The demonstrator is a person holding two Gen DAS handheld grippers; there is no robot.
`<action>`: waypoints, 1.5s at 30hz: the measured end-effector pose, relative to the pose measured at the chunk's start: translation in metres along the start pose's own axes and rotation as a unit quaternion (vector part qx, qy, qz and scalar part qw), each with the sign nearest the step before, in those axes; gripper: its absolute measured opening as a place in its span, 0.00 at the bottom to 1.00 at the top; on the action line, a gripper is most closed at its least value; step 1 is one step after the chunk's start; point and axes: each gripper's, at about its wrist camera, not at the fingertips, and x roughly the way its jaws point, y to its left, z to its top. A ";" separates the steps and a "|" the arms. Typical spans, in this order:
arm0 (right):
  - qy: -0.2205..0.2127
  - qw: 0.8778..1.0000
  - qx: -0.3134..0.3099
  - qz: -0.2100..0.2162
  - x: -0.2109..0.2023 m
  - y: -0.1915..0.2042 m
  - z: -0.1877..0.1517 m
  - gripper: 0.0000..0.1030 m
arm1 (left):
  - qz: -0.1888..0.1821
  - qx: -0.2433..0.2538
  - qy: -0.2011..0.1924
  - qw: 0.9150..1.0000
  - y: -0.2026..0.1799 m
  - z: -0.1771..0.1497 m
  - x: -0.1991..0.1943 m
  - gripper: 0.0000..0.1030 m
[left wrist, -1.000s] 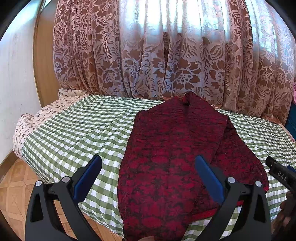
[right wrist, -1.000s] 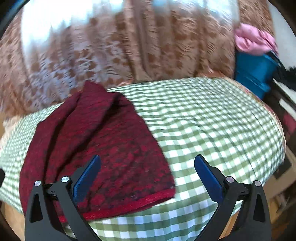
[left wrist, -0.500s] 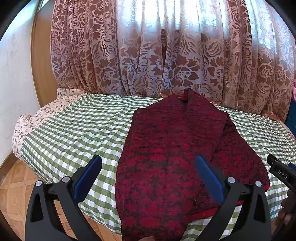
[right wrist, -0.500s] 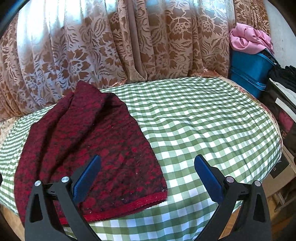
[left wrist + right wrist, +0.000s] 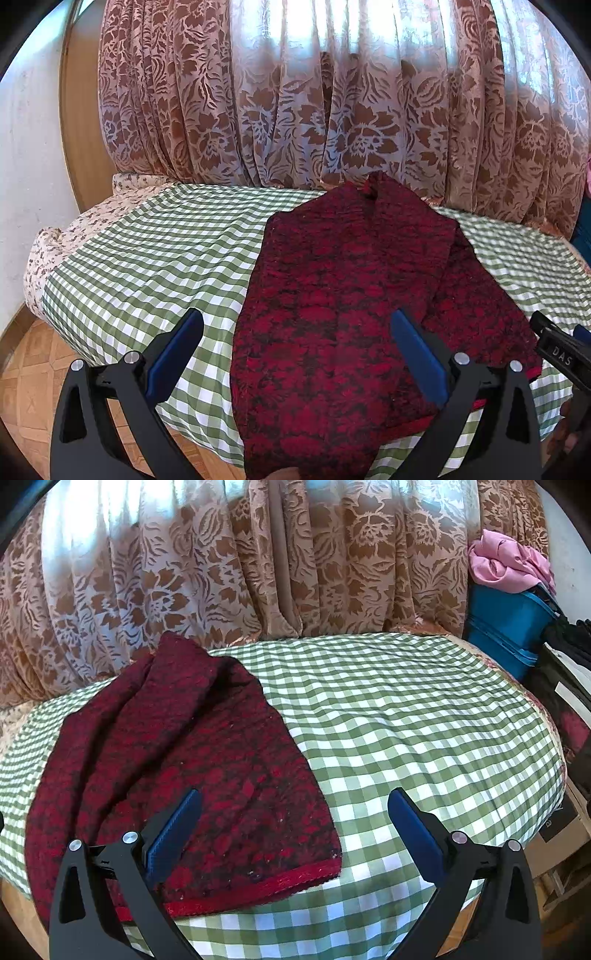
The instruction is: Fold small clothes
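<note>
Your left claw [image 5: 295, 350] stands wide, both blue pads spread and nothing between them, and it hangs above the near edge of the bed [image 5: 155, 266], which is covered in a green-and-white checked sheet. Straight ahead of it lies the red knitted garment [image 5: 343, 306], dark red with a black pattern, stretched lengthwise from the near edge of the bed to the far side, where its narrow end reaches the foot of the brown floral curtain [image 5: 332, 110]. In this view one layer of the garment lies on top of another, with the lower layer sticking out to the right. At the right edge of this view a black part of your right claw's body shows, marked with white letters. Your right claw [image 5: 293, 830] is also wide and holds nothing; it sits over the near right corner of the garment [image 5: 177, 760], with its left pad above the knit and its right pad above bare checked sheet [image 5: 406, 720]. From here the bright red hem of the garment runs along the near edge of the bed, and the cloth shows soft folds toward the curtain [image 5: 221, 561]. To the right of the bed stands a blue bin [image 5: 506, 627] with a pink cloth [image 5: 509, 565] heaped on top. To the left of the bed you see a wooden parquet floor [image 5: 33, 376] and a pale wall [image 5: 26, 184].
</note>
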 end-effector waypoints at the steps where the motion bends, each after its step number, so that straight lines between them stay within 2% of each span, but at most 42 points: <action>1: 0.004 1.000 -0.002 0.002 0.002 0.000 -0.001 0.97 | 0.002 0.008 0.006 1.000 -0.001 0.001 0.003 0.98; 4: 0.017 1.000 -0.007 0.016 0.008 0.002 -0.003 0.97 | -0.001 0.017 0.015 1.000 -0.002 0.002 0.009 0.98; 10: 0.038 0.996 0.002 0.078 0.014 0.001 0.001 0.97 | 0.002 0.029 0.010 1.000 0.004 0.003 0.011 0.98; 12: 0.042 0.995 0.005 0.086 0.015 0.000 0.003 0.97 | 0.000 0.028 0.011 1.000 0.007 0.004 0.012 0.98; 20: 0.052 0.996 0.005 0.079 0.021 0.002 0.006 0.97 | 0.000 0.026 0.016 1.000 0.010 0.006 0.016 0.98; 28: 0.063 0.994 -0.005 0.089 0.028 0.009 0.003 0.97 | -0.004 0.030 0.031 0.999 0.007 0.007 0.027 0.98; 31: 0.066 0.993 -0.005 0.103 0.030 0.011 0.005 0.97 | -0.014 0.045 0.038 0.998 0.006 0.005 0.031 0.98; 32: 0.068 0.992 -0.005 0.109 0.031 0.012 0.006 0.97 | -0.029 0.060 0.042 0.997 0.004 0.003 0.031 0.97; 36: 0.097 0.980 0.008 0.175 0.041 0.021 0.015 0.92 | -0.090 0.124 0.041 0.987 -0.005 -0.010 0.024 0.96; 38: 0.131 0.964 0.022 0.230 0.054 0.032 0.022 0.87 | -0.106 0.158 0.055 0.980 -0.013 -0.018 0.026 0.96; 40: 0.158 0.950 0.033 0.268 0.066 0.044 0.025 0.80 | -0.106 0.180 0.078 0.975 -0.021 -0.025 0.035 0.80; 42: 0.188 0.934 0.040 0.302 0.079 0.059 0.026 0.72 | -0.116 0.187 0.096 0.971 -0.025 -0.029 0.041 0.75; 43: 0.211 0.920 0.046 0.327 0.088 0.070 0.027 0.69 | -0.115 0.189 0.094 0.971 -0.026 -0.030 0.042 0.73; 45: 0.226 0.910 0.041 0.346 0.093 0.086 0.026 0.64 | -0.125 0.185 0.091 0.970 -0.026 -0.030 0.040 0.64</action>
